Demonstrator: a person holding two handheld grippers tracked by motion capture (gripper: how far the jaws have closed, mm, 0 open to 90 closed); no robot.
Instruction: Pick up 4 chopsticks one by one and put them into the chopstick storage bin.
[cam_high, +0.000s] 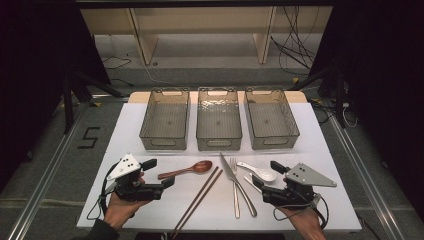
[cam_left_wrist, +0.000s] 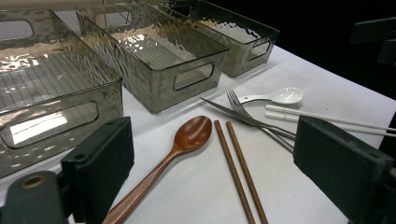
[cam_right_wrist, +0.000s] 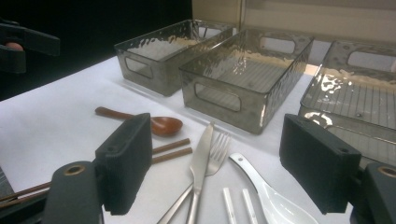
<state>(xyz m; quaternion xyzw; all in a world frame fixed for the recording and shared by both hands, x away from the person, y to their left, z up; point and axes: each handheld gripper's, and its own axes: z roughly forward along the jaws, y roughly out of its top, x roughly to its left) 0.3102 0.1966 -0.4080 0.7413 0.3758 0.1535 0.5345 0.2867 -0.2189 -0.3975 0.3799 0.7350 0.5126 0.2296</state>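
High view: all cutlery, wooden spoon (cam_high: 192, 168) included, lies at lower centre; three bins (cam_high: 219, 119) sit empty; left tool (cam_high: 159, 173) and right tool (cam_high: 267, 175) gape, holding nothing.

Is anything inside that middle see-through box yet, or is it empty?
Empty. The middle box shows only its bare ribbed floor, and the wooden spoon, knife and fork all lie on the table.

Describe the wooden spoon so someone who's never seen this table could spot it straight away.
On the white table, three clear bins stand in a row with cutlery laid out in front. The wooden spoon is the leftmost piece, beside the brown chopsticks. It is the only reddish-brown spoon; the other spoon is white.
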